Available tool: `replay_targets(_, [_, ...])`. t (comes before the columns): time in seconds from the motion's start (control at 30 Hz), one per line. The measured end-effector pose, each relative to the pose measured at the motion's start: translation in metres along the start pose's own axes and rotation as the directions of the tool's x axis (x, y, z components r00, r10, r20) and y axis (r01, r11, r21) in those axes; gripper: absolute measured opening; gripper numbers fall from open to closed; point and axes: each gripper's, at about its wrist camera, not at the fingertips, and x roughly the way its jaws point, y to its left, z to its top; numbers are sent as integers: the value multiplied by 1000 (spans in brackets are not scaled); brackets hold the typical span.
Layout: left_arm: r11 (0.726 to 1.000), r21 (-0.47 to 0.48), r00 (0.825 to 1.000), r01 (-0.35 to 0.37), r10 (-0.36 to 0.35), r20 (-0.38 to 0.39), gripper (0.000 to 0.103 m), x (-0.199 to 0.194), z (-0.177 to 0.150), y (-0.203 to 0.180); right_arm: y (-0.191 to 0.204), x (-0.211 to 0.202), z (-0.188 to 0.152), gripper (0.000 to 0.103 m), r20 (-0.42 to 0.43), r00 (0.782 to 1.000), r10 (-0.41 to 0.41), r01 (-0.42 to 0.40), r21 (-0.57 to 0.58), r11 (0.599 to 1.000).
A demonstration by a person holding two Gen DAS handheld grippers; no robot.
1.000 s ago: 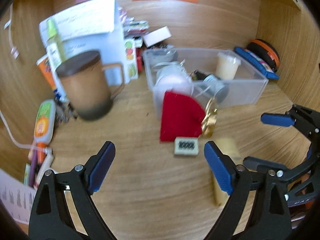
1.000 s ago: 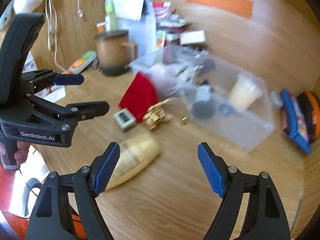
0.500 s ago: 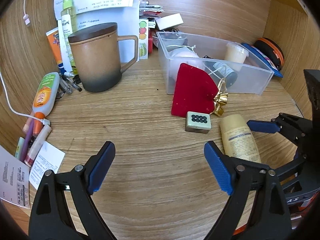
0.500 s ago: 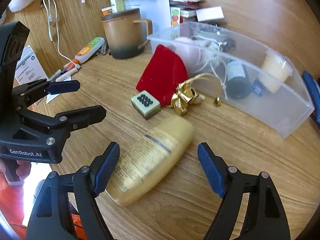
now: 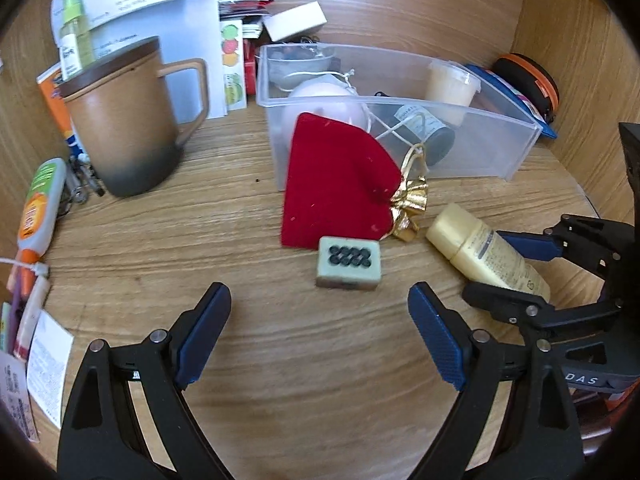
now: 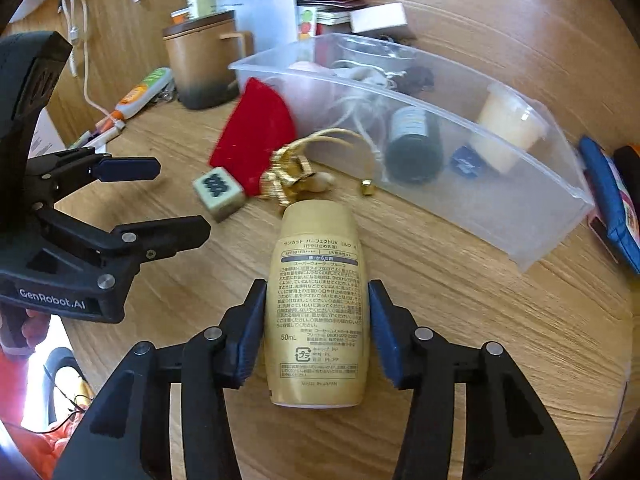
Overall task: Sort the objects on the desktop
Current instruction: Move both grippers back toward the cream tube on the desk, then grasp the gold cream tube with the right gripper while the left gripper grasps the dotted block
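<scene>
- Right gripper (image 6: 316, 332): jaws narrowed onto the sides of the bottle (image 6: 318, 308), pads touching or nearly so; cannot confirm grip.
- Bottle lies flat on the desk (image 6: 460, 320), cap toward the bin (image 6: 532, 196).
- Left gripper (image 5: 320, 334): jaws wide, nothing held; tile (image 5: 349, 263) just ahead, touching the red pouch (image 5: 336, 180).

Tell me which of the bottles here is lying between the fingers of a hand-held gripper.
The gold sunscreen bottle, flat on the desk with the right hand-held gripper closed around it. The dark bottle lies in the clear bin; the green-capped one stands behind the mug.
</scene>
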Motion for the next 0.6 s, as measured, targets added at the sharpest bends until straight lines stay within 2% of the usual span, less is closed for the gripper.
replay_targets(0.07, [1000,4,1000,0,0,-10,86,4,3,-3,-7,-1,-2,46,1,1000,-2,2,8,1000])
replay_targets(0.1, [1000,12,1000,-6,6,-10,79,5,4,-5,-11,-2,-3,46,2,1000,-5,5,12,1000])
replay_targets(0.37, [998,32,998,-46,47,-35,65,16,13,-13,-23,-5,-2,46,17,1000,17,-18,35,999])
replay_targets(0.47, [997,61,998,-44,46,-33,55,16,14,-18,-23,-9,-2,46,36,999,28,-29,32,999])
replay_targets(0.53, [997,73,999,-32,35,-29,42,17,15,-20,-23,-12,0,46,46,998,37,-38,34,999])
replay_targets(0.6, [995,91,999,-27,29,-22,38,17,14,-23,-24,-16,1,46,56,998,39,-40,34,999])
